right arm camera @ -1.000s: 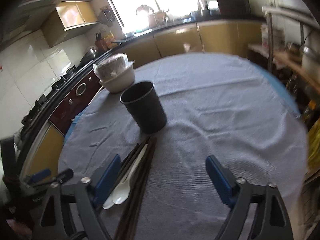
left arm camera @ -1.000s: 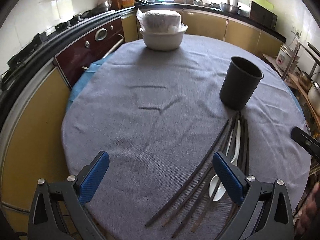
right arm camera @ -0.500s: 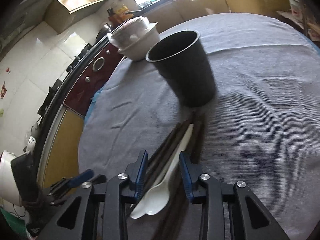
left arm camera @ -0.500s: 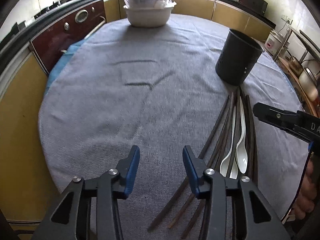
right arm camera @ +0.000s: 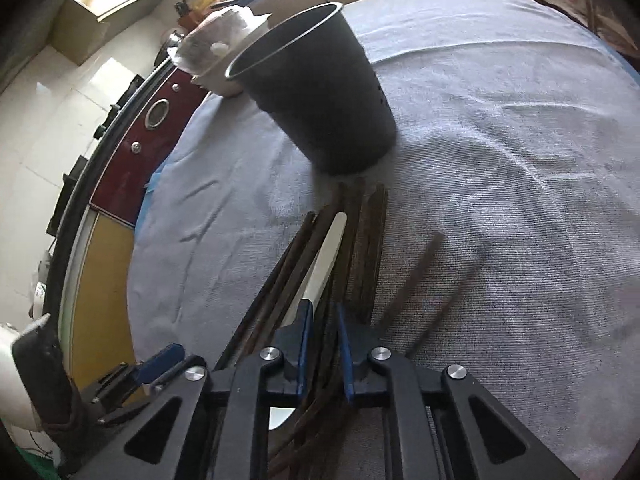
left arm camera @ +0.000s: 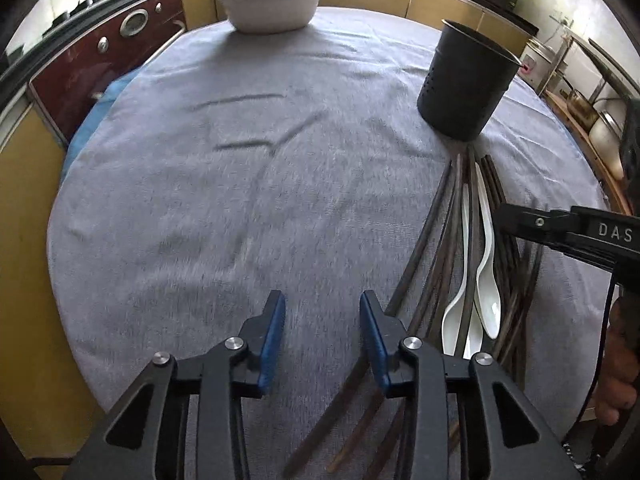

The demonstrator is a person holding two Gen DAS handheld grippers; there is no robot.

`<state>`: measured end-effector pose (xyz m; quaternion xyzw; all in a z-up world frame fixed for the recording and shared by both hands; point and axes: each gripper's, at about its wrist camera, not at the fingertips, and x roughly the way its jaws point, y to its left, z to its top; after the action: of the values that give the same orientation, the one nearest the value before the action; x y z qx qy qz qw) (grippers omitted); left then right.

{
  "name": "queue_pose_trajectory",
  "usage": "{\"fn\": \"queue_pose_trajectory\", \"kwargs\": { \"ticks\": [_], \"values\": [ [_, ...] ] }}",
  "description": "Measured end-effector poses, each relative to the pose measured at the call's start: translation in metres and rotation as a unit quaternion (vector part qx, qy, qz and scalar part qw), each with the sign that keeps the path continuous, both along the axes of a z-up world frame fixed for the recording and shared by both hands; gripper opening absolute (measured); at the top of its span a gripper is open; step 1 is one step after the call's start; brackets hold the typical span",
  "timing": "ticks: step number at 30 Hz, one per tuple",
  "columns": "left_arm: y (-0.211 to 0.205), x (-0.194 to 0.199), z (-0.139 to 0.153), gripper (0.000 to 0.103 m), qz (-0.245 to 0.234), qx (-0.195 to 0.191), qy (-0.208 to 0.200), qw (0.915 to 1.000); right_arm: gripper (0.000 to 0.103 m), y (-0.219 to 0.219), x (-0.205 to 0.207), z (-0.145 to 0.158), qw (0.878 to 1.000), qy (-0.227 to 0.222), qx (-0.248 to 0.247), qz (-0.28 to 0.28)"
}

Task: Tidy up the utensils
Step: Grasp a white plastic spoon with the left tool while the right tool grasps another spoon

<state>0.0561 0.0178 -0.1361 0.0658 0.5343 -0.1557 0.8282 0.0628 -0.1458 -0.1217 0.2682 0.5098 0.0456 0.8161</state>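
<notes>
The left wrist view shows the whole round table (left arm camera: 240,152), covered with a grey woven cloth that has some small folds. The left hand-held gripper (left arm camera: 322,328) hangs over bare cloth; its blue pads stand narrow and are closing, with nothing between them. At the far edge stands a white bowl (left arm camera: 272,8) with a wrapped bundle on top. To the right stands the black holder (left arm camera: 466,80), a round cup, upright, with small holes in its wall. In front of it lie the chopsticks (left arm camera: 436,232), long, thin and dark, and among them two white spoons (left arm camera: 486,248) of smooth plastic. Only this view shows both spoons and the side of the other tool, which reaches over the right part of the pile.

The right wrist view shows what is hidden there: the right hand-held gripper (right arm camera: 322,344) is down in the bundle of chopsticks (right arm camera: 360,248), and its jaws are nearly together and closing around several dark sticks. One white spoon handle (right arm camera: 326,256) runs just beside the left pad. Two sticks lie apart on the right. The holder (right arm camera: 316,92) stands close behind and hides part of the bowl (right arm camera: 220,52).
</notes>
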Motion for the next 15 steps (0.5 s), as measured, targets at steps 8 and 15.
{"fn": "queue_pose_trajectory", "kwargs": {
  "ticks": [8, 15],
  "values": [
    [-0.015, 0.004, 0.0, 0.04, -0.018, -0.01, -0.003, 0.9998, 0.02, 0.0, 0.018, -0.007, 1.0, 0.003, 0.03, -0.004],
    [-0.015, 0.009, 0.0, 0.04, -0.002, 0.01, -0.017, 0.9998, 0.015, 0.021, 0.035, -0.004, 0.999, -0.013, -0.015, 0.028]
  ]
}}
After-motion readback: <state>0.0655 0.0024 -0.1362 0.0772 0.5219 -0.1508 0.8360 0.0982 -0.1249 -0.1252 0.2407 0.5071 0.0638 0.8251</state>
